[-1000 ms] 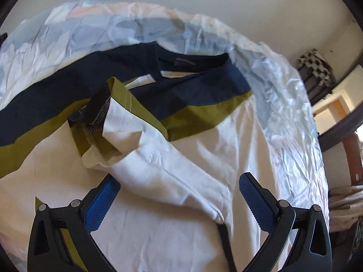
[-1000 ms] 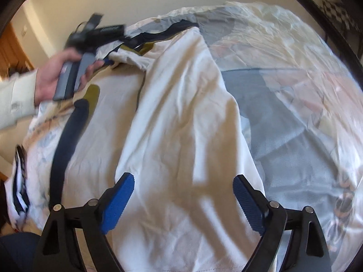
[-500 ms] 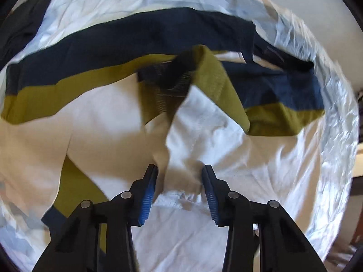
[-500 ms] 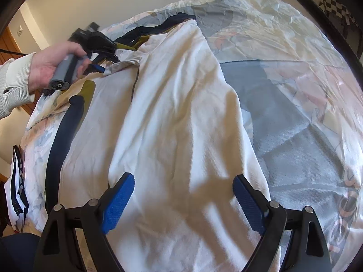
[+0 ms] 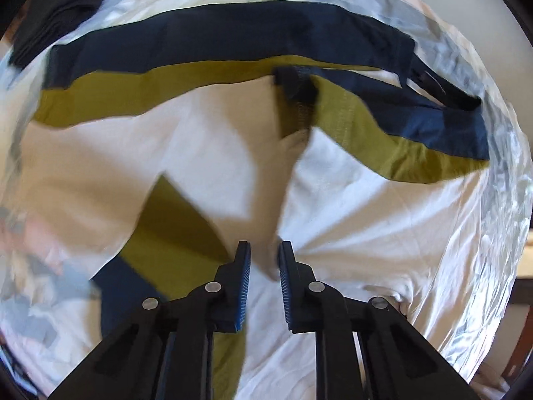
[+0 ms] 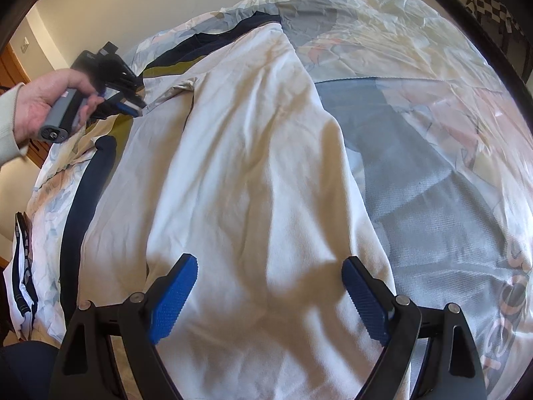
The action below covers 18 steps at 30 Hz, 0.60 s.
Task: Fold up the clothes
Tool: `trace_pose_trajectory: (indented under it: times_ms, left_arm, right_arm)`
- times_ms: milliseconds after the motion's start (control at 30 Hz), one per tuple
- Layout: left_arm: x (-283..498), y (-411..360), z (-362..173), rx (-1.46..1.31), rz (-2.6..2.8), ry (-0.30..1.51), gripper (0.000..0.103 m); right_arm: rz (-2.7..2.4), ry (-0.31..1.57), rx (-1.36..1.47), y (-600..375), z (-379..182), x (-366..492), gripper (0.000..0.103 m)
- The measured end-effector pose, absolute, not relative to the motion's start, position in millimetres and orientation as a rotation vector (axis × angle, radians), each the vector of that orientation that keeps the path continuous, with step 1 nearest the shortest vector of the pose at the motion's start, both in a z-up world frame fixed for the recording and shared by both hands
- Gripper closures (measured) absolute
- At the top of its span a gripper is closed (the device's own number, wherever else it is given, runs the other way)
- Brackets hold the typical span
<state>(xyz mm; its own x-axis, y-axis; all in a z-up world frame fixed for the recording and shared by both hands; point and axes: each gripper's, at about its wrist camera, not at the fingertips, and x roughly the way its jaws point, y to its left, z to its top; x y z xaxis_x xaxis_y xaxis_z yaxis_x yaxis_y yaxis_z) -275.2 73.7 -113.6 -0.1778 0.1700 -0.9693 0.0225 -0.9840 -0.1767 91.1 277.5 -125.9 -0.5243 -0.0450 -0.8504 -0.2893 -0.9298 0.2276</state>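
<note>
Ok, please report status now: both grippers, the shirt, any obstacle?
Left gripper just closing on shirt sleeve. Right gripper open over shirt, flat on bedsheet. Nothing in the way.

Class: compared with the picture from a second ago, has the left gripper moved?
Yes. In the right wrist view the left gripper has dropped away from the wall towards the shirt, its jaws closing on a fold.

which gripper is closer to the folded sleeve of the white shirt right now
Left. The left gripper has just been closing its jaws on the sleeve, with its white cloth between them. The right gripper hangs open over the shirt's body, well away from it.
</note>
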Motion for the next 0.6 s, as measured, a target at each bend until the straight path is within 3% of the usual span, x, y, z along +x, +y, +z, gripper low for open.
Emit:
trace_pose_trajectory:
  times_ms: [133, 200, 267, 300, 400, 533, 600]
  left_arm:
    - [-270, 64, -69, -1.654, 2.401, -0.36, 0.085]
    - [-273, 76, -57, -1.58, 2.372, -0.324, 0.068]
    - [-282, 94, -52, -1.536, 2.279, -0.322, 0.029]
    - [-291, 107, -50, -1.502, 2.261, -0.303, 0.023]
    - [-313, 150, -51, -1.438, 2.21, -0.17, 0.021]
    - [-341, 172, -96, -1.603, 2.3, 0.097, 0.021]
    - [-354, 153, -113, -1.714, 2.351, 0.091, 0.024]
  right_arm:
    - [2.572, 0.534, -1.44, 278, -124, 91, 0.012]
    - [2.574, 0.531, -1.43, 279, -121, 90, 0.012]
    - [2.574, 0.524, -1.426, 279, -119, 89, 0.012]
    - [2.57, 0.524, -1.43, 279, -119, 88, 0.012]
    - [2.565, 0.519, -1.434, 278, -117, 87, 0.012]
    - [2.572, 0.511, -1.42, 277, -113, 88, 0.012]
    - [2.575, 0.508, -1.414, 276, -111, 88, 0.012]
